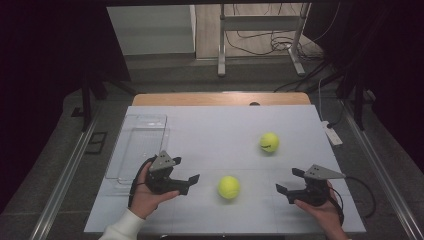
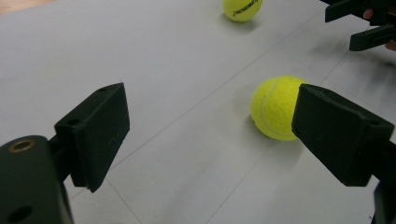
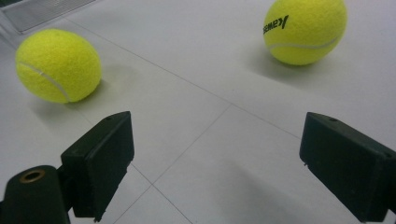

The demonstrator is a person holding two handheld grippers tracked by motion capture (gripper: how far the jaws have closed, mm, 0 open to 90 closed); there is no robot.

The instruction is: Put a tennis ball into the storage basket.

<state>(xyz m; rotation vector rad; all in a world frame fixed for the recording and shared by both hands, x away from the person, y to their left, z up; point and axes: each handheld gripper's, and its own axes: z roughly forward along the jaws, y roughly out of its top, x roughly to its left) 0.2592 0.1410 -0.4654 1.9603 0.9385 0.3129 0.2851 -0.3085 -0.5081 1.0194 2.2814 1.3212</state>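
Left hand-held gripper point(image 1: 195, 182): jaws spread, empty | right hand-held gripper point(image 1: 287, 183): jaws spread, empty | 2 tennis balls: near ball point(image 1: 228, 187) between grippers, far ball point(image 1: 269, 142) apart | desk point(image 1: 210, 125)

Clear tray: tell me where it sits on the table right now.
In the high view the clear tray lies near the table's left edge, just beyond the left tongs and well left of both tennis balls.

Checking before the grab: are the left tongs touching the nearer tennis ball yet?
Apart. The high view shows bare table between the left tongs and the nearer tennis ball; the jaws stand open with nothing between them.
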